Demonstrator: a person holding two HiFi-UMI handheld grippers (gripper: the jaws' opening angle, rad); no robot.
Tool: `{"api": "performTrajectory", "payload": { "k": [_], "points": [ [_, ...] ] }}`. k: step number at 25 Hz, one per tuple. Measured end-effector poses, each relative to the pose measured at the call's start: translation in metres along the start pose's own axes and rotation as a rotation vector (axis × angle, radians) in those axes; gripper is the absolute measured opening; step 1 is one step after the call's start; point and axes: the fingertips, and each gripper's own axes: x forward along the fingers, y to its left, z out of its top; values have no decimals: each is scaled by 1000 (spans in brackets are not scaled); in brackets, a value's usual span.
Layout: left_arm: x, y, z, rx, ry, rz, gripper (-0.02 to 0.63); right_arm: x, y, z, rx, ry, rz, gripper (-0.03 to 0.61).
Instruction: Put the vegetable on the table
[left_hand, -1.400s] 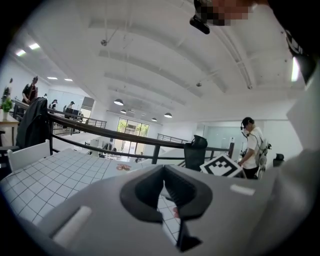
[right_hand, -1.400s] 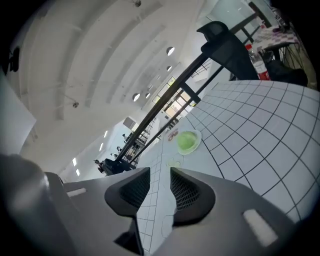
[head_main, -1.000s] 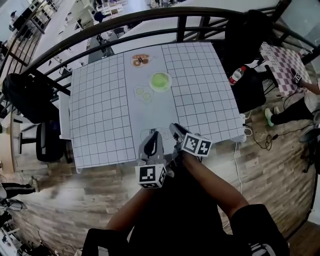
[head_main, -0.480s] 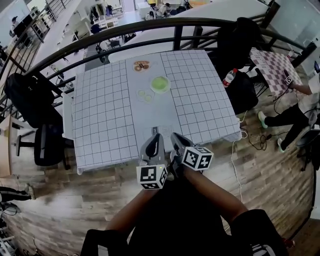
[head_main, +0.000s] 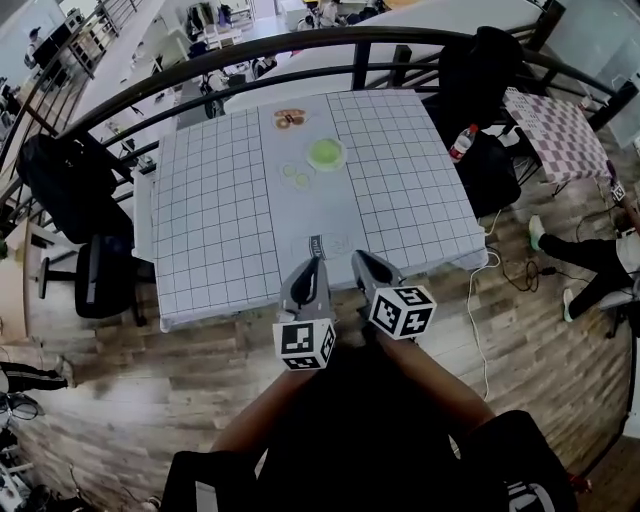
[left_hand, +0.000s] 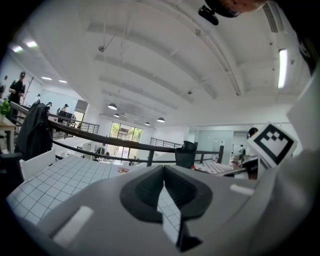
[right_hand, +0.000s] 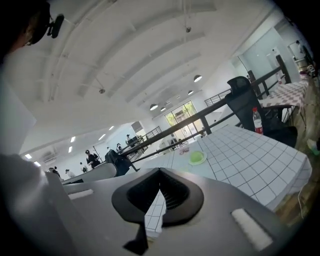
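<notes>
Both grippers are held side by side at the near edge of the table (head_main: 210, 230), tips pointing over it, with the marker cubes toward the person.

Left gripper (head_main: 319, 263): clenched. In the left gripper view its jaws (left_hand: 163, 168) meet at the tips and nothing is between them.

Right gripper (head_main: 356, 256): clenched. In the right gripper view its jaws (right_hand: 160, 171) meet at the tips, also with nothing between them.

The table carries a gridded cloth with a plain centre strip. Just ahead of the tips, a small printed label (head_main: 315, 245) lies on this strip.

Farther along the strip, well apart from both grippers, two pale round vegetable slices (head_main: 296, 175) lie flat on the table. Their kind is too small to tell. Just beyond them is a green dish (head_main: 326, 153).

Near the far edge is a plate (head_main: 290, 117) with brown items.

A dark railing (head_main: 250, 45) curves behind the table. A bottle (head_main: 462, 145) stands off the far right corner.
</notes>
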Motion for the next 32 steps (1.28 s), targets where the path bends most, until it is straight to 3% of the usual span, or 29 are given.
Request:
{"api": "performTrajectory", "payload": {
  "k": [9,13,17,21,27,32],
  "points": [
    [2,-44,37,54,-34,-15,9,-44,5,51,-172,-70,-9,-2],
    [-10,-54,63,104,-114,7,9,-62,14,68,-257,-114,-22,-2],
    [-19,-49,73,127,-157,33,9,-71,32,79,-323,-176,16,-2],
    [-24,-30,64,142,-137,80,9,-67,45,79,-362,-220,23,-2],
    [-29,-12,70,139,-162,77,9,-66,56,97,-430,-358,-34,-3],
    [-33,-9,80,158,-217,54,9,-65,63,95,-430,-386,-39,-3]
  ]
}}
